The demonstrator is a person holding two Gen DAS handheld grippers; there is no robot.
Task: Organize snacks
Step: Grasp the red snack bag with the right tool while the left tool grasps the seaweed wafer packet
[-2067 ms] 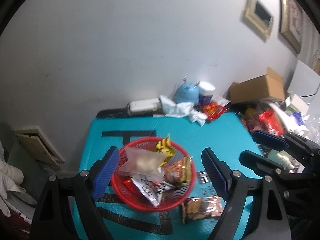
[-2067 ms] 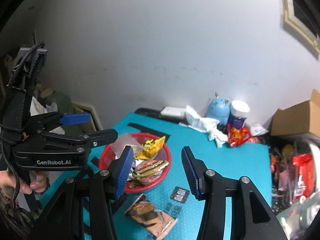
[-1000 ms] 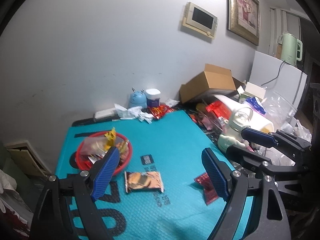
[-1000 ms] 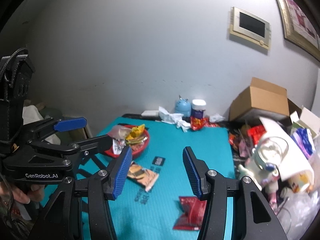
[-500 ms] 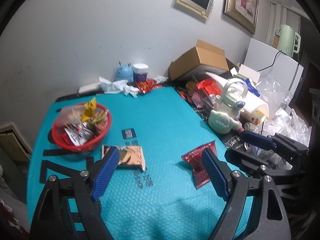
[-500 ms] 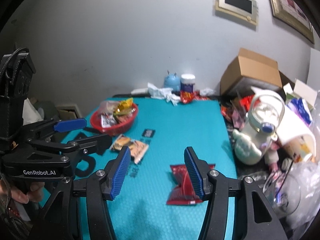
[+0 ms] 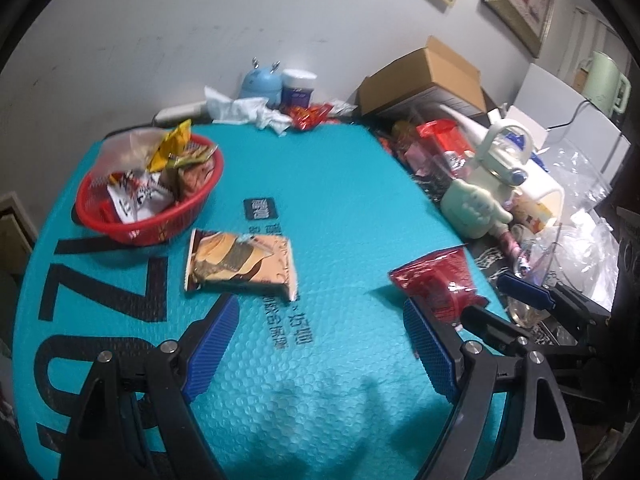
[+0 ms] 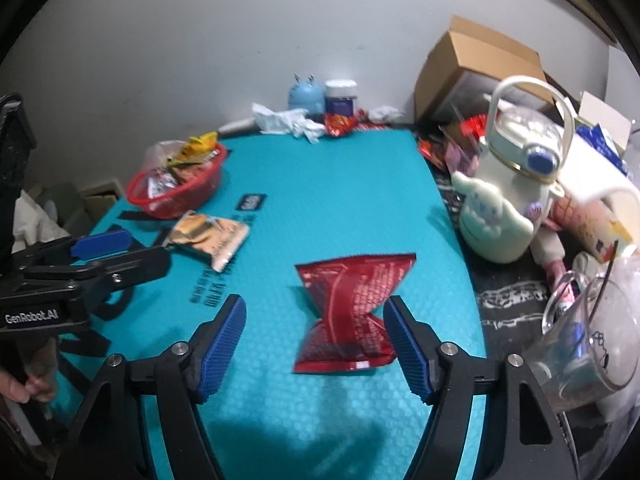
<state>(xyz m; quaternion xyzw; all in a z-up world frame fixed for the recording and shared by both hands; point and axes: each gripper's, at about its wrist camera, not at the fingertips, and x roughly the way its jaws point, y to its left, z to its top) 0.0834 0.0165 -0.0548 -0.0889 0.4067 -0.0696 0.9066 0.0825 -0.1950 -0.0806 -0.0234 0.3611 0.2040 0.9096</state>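
Note:
A red basket (image 7: 132, 232) holding several snack packets stands at the far left of the teal mat (image 7: 340, 208); it also shows in the right wrist view (image 8: 160, 200). A tan snack packet (image 7: 240, 266) lies flat just in front of the basket, seen too in the right wrist view (image 8: 210, 238). A crumpled red packet (image 8: 352, 312) lies near the mat's right edge, seen too in the left wrist view (image 7: 436, 284). My left gripper (image 7: 320, 344) is open and empty above the mat, near the tan packet. My right gripper (image 8: 316, 338) is open, its jaws on either side of the red packet.
A cream kettle-shaped bottle (image 8: 508, 196), a glass cup (image 8: 588, 336), a cardboard box (image 8: 472, 64) and loose clutter crowd the mat's right side. A blue toy (image 8: 306, 96), a jar (image 8: 340, 98), crumpled tissue and a red wrapper sit by the back wall.
Both grippers have pulled back from the basket, swung right and dropped toward the mat. The right gripper now frames the red packet; the left is closer to the tan packet.

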